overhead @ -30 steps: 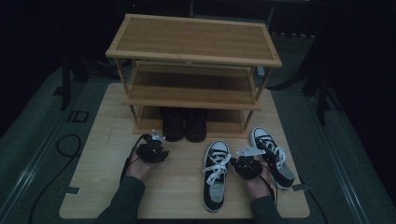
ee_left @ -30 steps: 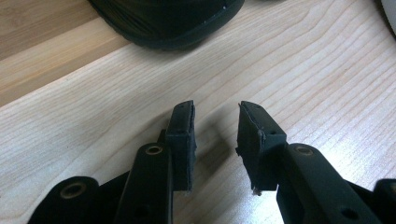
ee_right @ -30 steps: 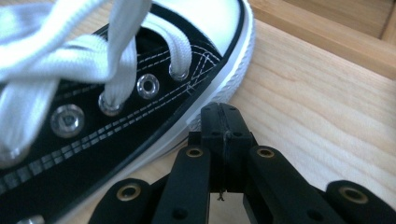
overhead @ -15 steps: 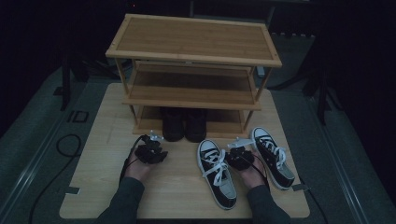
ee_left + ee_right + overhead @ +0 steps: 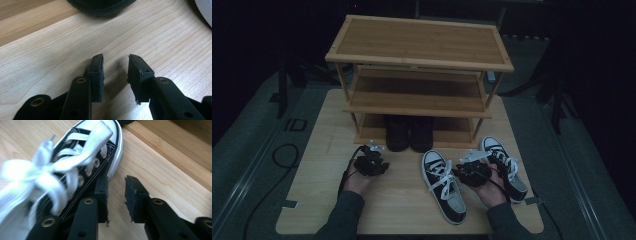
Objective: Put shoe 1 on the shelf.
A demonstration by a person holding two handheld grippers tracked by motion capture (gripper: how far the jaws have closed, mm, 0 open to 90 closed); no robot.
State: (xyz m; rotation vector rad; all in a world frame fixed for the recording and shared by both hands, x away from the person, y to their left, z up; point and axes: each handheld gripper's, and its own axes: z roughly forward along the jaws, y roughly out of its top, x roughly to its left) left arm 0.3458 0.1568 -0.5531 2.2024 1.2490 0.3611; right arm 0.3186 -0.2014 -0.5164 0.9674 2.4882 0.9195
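Note:
Two black-and-white sneakers lie on the wooden table (image 5: 317,200) in front of a bamboo shoe rack (image 5: 419,47). One sneaker (image 5: 443,185) lies slanted with its toe to the upper left; the other sneaker (image 5: 504,167) lies to its right. My right gripper (image 5: 472,170) hovers between them. Its jaws have just been opening, and in the right gripper view the right gripper (image 5: 116,181) is open with nothing in the gap, the laced sneaker (image 5: 82,157) just left of its left jaw. My left gripper (image 5: 371,162) (image 5: 115,58) stands open over bare wood.
A pair of black boots (image 5: 409,132) stands on the rack's lowest shelf; one boot toe (image 5: 100,5) lies just ahead of the left gripper. The rack's base edge (image 5: 175,152) runs close ahead of the right gripper. A black cable (image 5: 282,155) lies left of the table.
The nearer sneaker's toe has swung to the left. The right gripper has let go of it and lifted slightly, its jaws now apart. The left gripper has stayed put.

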